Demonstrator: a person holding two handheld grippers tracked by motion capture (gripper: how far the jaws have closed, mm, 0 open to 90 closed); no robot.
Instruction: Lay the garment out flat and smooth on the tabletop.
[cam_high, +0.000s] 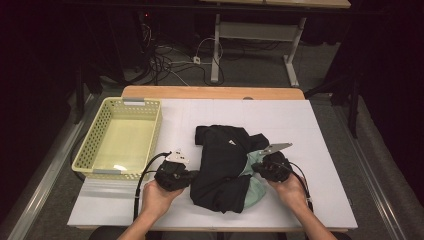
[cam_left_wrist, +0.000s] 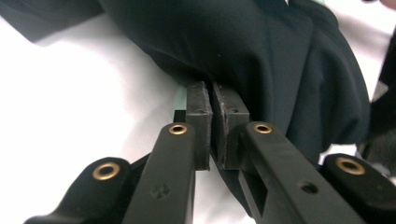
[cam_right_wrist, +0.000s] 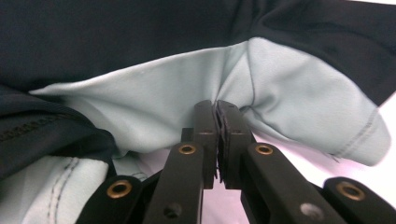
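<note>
From the high view we see the black garment (cam_high: 222, 167) bunched near the front middle of the white desk (cam_high: 300, 125), with pale green fabric (cam_high: 256, 187) peeking out along its right and lower edge. Much of that green part is buried under black folds, so we cannot tell whether it is a lining or a second piece. Our left gripper (cam_high: 192, 176) meets the garment's left edge and our right gripper (cam_high: 257, 167) its right edge, but from above the tips are lost in dark cloth.

The left gripper view settles it for that side: the left gripper (cam_left_wrist: 215, 107) is clenched on a fold of black cloth, with a sliver of green just behind one pad. In the right gripper view, the right gripper (cam_right_wrist: 217, 112) is pinched on the pale green fabric, which puckers at the pads.

A yellow basket (cam_high: 92, 145) sits at the desk's left, well apart from the garment.
</note>
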